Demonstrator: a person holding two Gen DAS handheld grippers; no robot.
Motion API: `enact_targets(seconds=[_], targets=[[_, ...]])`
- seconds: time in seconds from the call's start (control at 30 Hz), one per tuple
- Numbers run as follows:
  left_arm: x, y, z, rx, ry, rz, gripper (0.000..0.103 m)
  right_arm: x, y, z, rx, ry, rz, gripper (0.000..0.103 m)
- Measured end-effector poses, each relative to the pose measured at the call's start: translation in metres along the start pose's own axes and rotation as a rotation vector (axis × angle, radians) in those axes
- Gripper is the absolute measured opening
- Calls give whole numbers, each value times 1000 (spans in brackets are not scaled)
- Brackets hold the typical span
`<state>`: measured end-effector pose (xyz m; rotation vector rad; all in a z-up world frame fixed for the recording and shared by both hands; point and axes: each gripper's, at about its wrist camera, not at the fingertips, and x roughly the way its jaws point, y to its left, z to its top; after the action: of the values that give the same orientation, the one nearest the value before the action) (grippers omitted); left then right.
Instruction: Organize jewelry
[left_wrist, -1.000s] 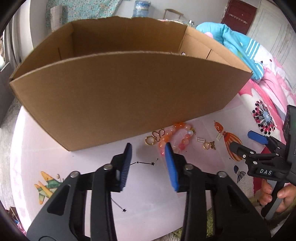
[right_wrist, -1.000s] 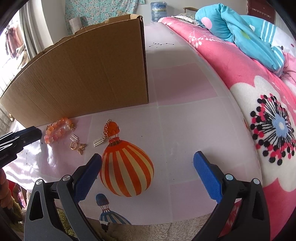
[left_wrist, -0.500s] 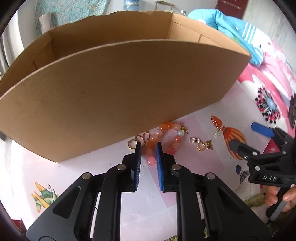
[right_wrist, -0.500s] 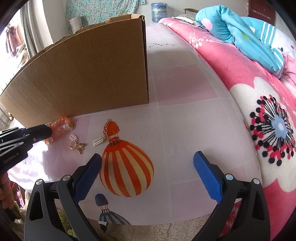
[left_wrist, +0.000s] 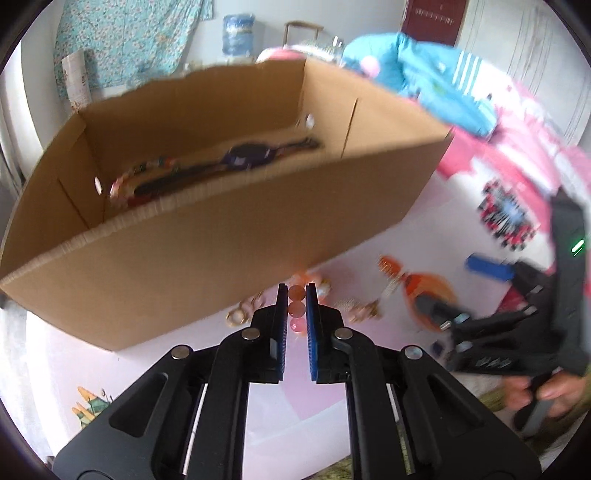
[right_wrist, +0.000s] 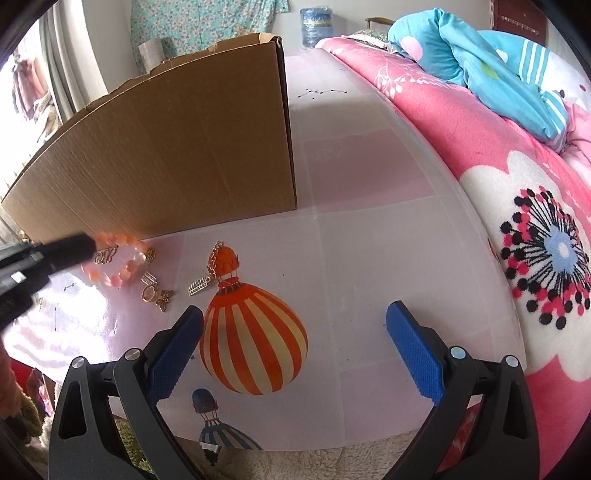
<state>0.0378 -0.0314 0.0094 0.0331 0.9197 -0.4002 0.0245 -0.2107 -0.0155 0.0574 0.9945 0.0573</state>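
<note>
Dominating both views was the open cardboard box (left_wrist: 229, 236), standing on the pink plastic-covered table (right_wrist: 369, 258) with dark straps and what looked like other jewelry already lying inside, though blur made those pieces hard to name; just before its near wall lay the orange beaded bracelet (right_wrist: 122, 275), with a gold ring (right_wrist: 147, 294), a butterfly charm (right_wrist: 164, 299) and a small comb-like charm (right_wrist: 198, 286) scattered beside it on the hot-air-balloon print (right_wrist: 255, 339).

The left gripper (left_wrist: 296, 306) was narrowing to a slit, its jaws closing with bracelet beads showing between the blue pads; the right gripper (right_wrist: 295, 347) stood wide with nothing in it, hovering over the balloon print.

The risk, as I judge it, lay in the grip: round, smooth beads caught by only a few of their number could roll out of the pads, and the hanging loop could snag the box rim on its way over, or drag the neighbouring ring across the slick cover.

Beyond the table lay a pink floral blanket (right_wrist: 535, 229) and a crumpled blue quilt (right_wrist: 491, 62); a water jug (right_wrist: 314, 26) and a patterned cloth (left_wrist: 129, 40) stood against the far wall.
</note>
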Motion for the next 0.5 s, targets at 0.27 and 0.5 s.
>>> enact_targets(seconds=[0.27,0.5], targets=[[-41,2,8,-65,-71,-138,9,-1,-1,0,7,4,6,96],[-34,47,-31,-232,23,-121,9,1,4,0,-19,6,-16,96]])
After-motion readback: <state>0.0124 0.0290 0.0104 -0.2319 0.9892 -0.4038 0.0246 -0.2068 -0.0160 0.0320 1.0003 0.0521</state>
